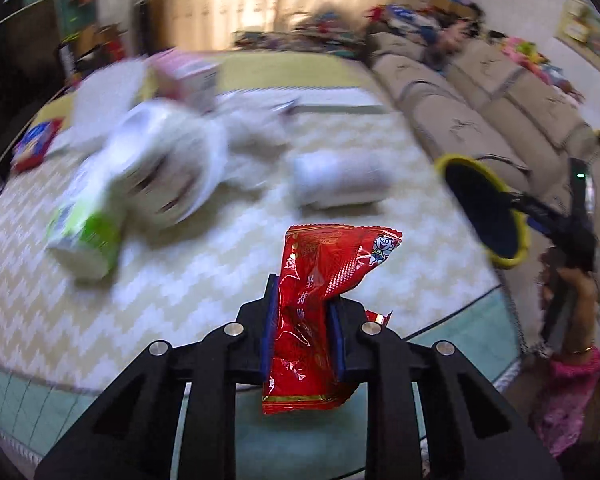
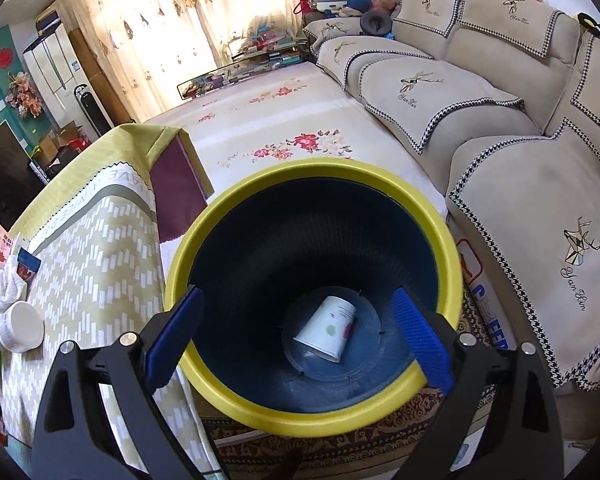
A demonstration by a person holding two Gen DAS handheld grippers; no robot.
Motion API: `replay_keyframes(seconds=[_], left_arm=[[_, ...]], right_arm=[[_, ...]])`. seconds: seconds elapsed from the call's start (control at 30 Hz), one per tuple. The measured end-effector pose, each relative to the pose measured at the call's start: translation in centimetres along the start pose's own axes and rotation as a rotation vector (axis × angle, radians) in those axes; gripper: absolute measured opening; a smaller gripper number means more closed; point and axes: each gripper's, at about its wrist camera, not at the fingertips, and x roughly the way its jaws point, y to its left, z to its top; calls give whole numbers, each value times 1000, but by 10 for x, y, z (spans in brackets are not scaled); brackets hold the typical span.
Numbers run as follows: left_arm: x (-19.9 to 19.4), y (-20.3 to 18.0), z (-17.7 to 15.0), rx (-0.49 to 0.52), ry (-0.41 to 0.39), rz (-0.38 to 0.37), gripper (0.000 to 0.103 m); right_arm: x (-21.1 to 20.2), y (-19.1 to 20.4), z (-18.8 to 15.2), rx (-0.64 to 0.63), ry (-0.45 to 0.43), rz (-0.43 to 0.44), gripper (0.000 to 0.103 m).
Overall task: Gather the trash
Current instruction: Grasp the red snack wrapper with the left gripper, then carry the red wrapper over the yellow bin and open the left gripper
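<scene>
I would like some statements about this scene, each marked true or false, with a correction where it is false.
1. The left hand-held gripper is shut on a red snack wrapper. True.
2. The bin has a red rim. False: its rim is yellow, and the inside is dark blue.
3. A white paper cup lies on its side at the bottom of the bin. True.
4. The bin is empty. False: the paper cup is already inside.
5. The right hand-held gripper grips the bin with one finger inside its rim and the other outside. True.
6. The red snack wrapper is already in the bin. False: it is between the left hand-held gripper's pads, above the table.
</scene>
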Motion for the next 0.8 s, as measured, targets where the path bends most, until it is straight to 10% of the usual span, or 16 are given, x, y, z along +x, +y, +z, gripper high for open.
replay_keyframes(seconds=[0.4, 0.8], left_arm=[[50, -174, 79, 285, 5, -242, 23], [162, -278, 126, 375, 104, -244, 44]], right_arm=[[-54, -64, -9, 82, -69, -96, 91], [-72, -113, -16, 150, -77, -122, 91]])
